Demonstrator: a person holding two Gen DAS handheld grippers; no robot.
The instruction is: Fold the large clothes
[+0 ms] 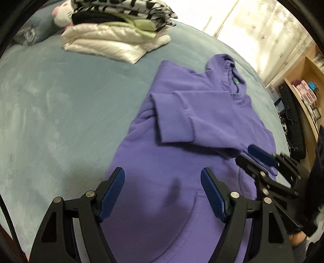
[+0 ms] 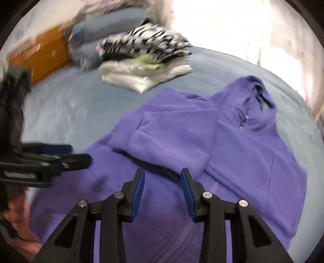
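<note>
A purple zip hoodie point(image 1: 172, 141) lies flat on the bed, both sleeves folded across its chest, one ribbed cuff point(image 1: 176, 129) on top. My left gripper point(image 1: 162, 172) hovers over the lower left part of the hoodie, open wide, with nothing between its blue pads. In the right wrist view the hoodie point(image 2: 243, 151) fills the middle, collar at the far right. My right gripper point(image 2: 162, 172) hangs over the hoodie's lower middle, open to a narrower gap and empty. Each gripper shows in the other's view: the right gripper point(image 1: 246, 154) at the hoodie's right edge, the left gripper point(image 2: 81, 154) at its left edge.
The grey-blue bed cover point(image 1: 50, 111) spreads left of the hoodie. A stack of folded clothes point(image 1: 113, 42) sits at the back beside a plush toy point(image 1: 62, 12). A wooden shelf point(image 1: 303, 91) stands at the right. An orange box point(image 2: 46, 52) and a pillow point(image 2: 109, 22) lie beyond the stack.
</note>
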